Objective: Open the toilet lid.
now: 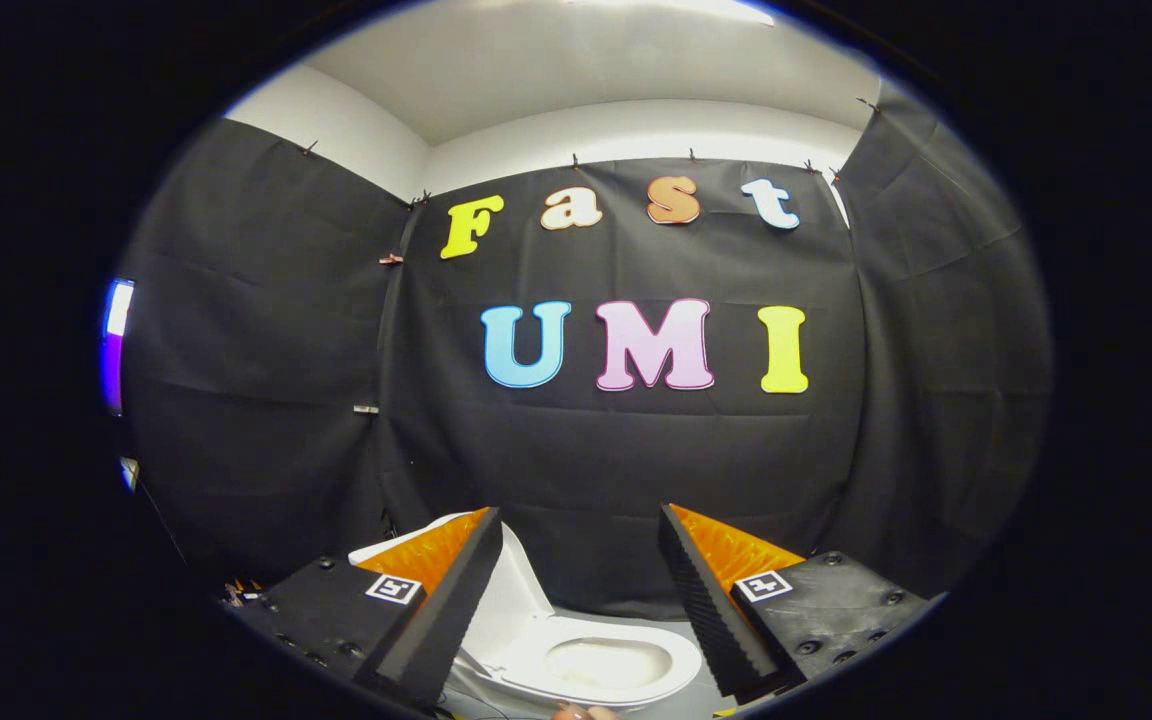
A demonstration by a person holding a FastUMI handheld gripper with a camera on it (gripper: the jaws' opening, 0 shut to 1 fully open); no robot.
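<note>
A white toilet (591, 665) stands low down, beyond and between my fingers. Its lid (511, 590) is raised, leaning back to the left, and the seat ring and bowl lie uncovered. My gripper (576, 600) is open, held well above the toilet, with nothing between its fingers. The left finger (446, 610) overlaps part of the raised lid in the view.
Black cloth walls close in the booth behind and on both sides of the toilet. A lit screen (116, 340) glows at the far left. A small part of a hand (586, 712) shows just below the toilet's front rim.
</note>
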